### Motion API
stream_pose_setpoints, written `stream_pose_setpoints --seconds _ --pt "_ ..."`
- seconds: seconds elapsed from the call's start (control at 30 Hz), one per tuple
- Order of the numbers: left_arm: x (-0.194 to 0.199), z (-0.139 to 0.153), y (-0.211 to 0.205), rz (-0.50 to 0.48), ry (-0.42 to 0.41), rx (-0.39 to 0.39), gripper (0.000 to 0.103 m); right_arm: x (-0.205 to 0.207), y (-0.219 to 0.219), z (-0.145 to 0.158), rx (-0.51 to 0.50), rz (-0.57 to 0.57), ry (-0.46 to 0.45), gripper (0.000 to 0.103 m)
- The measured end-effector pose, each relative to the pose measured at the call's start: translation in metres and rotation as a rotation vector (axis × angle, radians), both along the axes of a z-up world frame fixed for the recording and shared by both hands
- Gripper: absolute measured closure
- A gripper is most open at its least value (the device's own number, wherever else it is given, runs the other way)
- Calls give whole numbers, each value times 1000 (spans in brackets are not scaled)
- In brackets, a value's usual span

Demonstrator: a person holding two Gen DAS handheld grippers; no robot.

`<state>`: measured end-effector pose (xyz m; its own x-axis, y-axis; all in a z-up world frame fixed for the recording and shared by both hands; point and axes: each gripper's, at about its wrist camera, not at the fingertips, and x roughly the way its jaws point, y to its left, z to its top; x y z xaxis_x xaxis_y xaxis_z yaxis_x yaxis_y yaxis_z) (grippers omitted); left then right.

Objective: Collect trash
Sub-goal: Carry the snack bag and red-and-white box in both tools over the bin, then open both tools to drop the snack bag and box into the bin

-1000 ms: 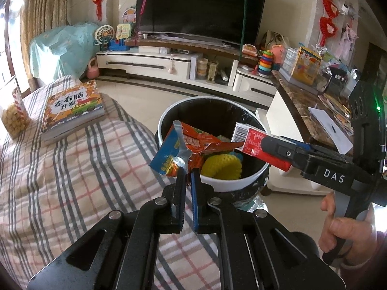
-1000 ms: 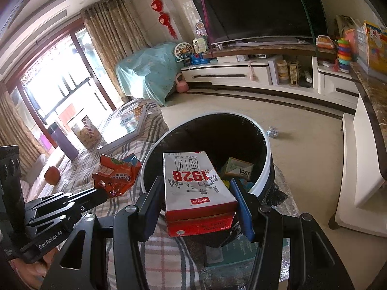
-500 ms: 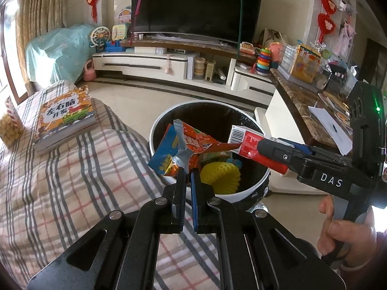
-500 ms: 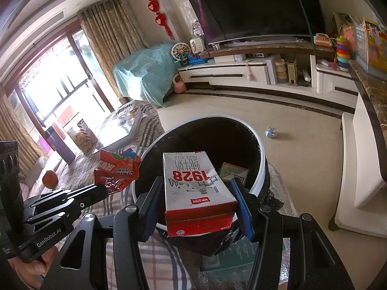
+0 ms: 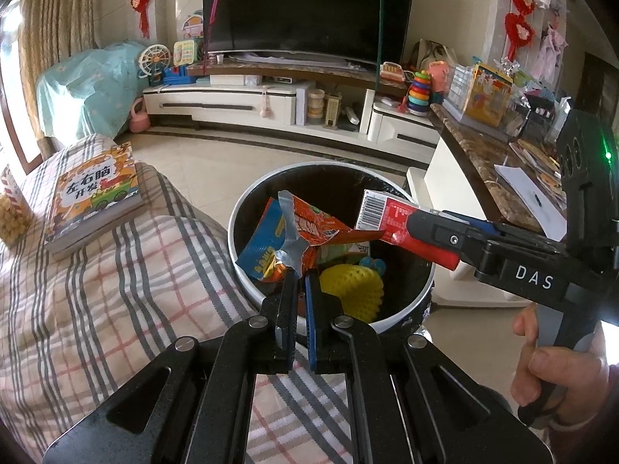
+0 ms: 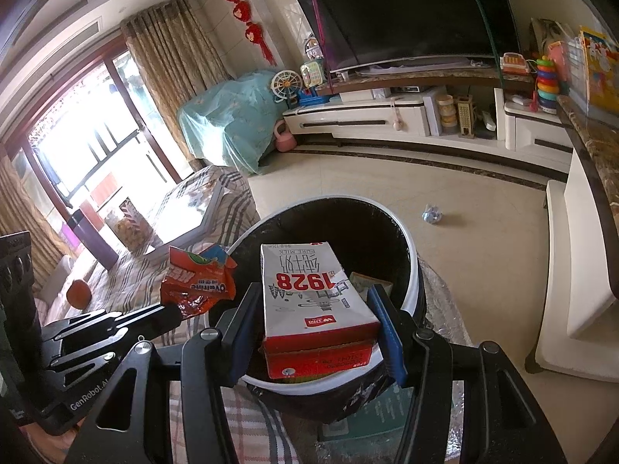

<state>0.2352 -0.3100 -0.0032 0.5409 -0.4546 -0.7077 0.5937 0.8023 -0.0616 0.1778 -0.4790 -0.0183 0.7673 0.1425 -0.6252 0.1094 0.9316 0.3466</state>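
The left gripper (image 5: 300,276) has its jaws nearly together, pinching a crumpled orange-and-blue foil snack wrapper (image 5: 294,232) by its lower corner. The wrapper stands up from the fingertips directly over the near rim of the round white-rimmed black-lined trash bin (image 5: 247,282), which already contains a yellow mesh ball (image 5: 354,290). Such foil looks light, limp and slippery, so a corner pinch suits it, and it will probably flutter when let go. Beside it, the right gripper (image 5: 390,228) reaches in over the bin.

In the right wrist view, the right gripper (image 6: 315,323) is spread wide, its pads clamped on the two sides of a red-and-white rectangular milk carton (image 6: 313,297). The carton lies flat between the fingers, above the bin's (image 6: 412,270) opening. It seems stiff but crushable, likely empty and light; gripping the broad sides holds it squarely.
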Motion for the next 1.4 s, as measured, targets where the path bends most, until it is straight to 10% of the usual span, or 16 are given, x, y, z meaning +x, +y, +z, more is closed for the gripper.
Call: stream_pose_setpoints --seconds 1.4 --pt "20 -12 -23 -2 1 71 100 24 -4 -5 -18 -22 36 47"
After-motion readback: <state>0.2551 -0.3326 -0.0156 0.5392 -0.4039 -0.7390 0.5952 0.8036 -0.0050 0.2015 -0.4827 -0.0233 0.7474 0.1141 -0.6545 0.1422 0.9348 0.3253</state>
